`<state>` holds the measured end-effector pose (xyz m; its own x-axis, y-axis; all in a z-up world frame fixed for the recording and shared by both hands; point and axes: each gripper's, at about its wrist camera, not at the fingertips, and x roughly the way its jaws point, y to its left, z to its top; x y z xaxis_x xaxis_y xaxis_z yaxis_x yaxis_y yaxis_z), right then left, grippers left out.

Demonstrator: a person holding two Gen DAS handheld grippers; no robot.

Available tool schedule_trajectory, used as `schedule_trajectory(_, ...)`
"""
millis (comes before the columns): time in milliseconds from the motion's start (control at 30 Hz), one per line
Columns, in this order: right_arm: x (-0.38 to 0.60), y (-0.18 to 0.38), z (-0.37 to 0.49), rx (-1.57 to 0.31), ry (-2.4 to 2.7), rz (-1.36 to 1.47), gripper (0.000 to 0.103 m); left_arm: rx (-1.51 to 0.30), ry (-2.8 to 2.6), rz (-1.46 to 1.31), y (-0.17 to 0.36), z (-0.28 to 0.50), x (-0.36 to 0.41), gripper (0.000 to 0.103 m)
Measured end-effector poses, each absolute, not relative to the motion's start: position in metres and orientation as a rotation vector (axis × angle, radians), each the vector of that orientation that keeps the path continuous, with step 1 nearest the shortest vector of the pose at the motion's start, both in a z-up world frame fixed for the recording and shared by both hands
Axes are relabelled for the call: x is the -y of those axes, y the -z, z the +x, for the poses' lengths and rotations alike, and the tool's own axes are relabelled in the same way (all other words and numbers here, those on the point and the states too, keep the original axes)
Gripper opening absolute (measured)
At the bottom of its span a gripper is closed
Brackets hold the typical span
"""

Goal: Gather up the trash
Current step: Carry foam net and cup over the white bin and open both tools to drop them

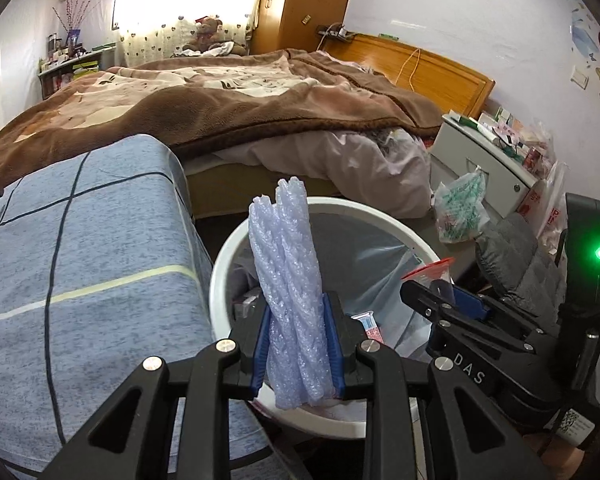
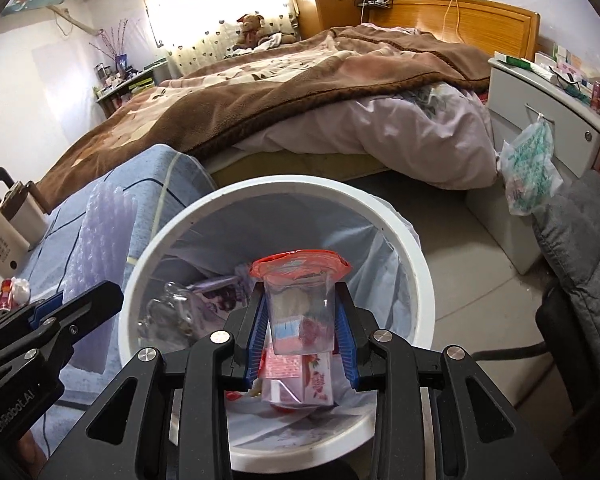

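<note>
Left wrist view: the left gripper [image 1: 296, 344] has its jaws clamped on a pale lilac roll of bubble wrap [image 1: 288, 280]. The roll's long axis runs forward, out past the jaw tips. Below and ahead of the jaws lies the round white plastic waste bin [image 1: 384, 216] with a translucent liner; the roll projects over its near-left rim. The right gripper [image 1: 444, 304] sits to the right of the jaws, above the bin.

Right wrist view: the right gripper [image 2: 302, 340] has its jaws closed on a clear plastic cup with a torn red film lid [image 2: 300, 300], lid end forward. The bin opening [image 2: 404, 232] lies directly beneath the jaws, with cartons already inside. The left gripper [image 2: 60, 312] is to the left, over the rim.

Judgement: both items hang over the bin; the right load is better centred, and release looks like the next action.
</note>
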<state>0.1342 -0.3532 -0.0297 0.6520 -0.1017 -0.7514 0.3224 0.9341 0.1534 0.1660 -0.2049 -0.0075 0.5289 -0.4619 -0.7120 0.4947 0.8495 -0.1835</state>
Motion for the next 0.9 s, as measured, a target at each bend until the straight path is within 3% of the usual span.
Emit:
schedule_trajectory(167,0.358,0.033,0.134,-0.842,0.262,0.280,0.033,-0.852,0.571,0.050,0.011,0.167,0.210,0.029)
schedule_trajectory(400,0.359,0.035,0.131,-0.844,0.276,0.280,0.044,-0.839,0.576,0.041,0.008,0.165,0.210,0.050)
schedule_trajectory(900,0.346,0.024,0.123,-0.804,0.274,0.300,0.049,-0.819,0.538,0.005,-0.001,0.161,0.182,0.057)
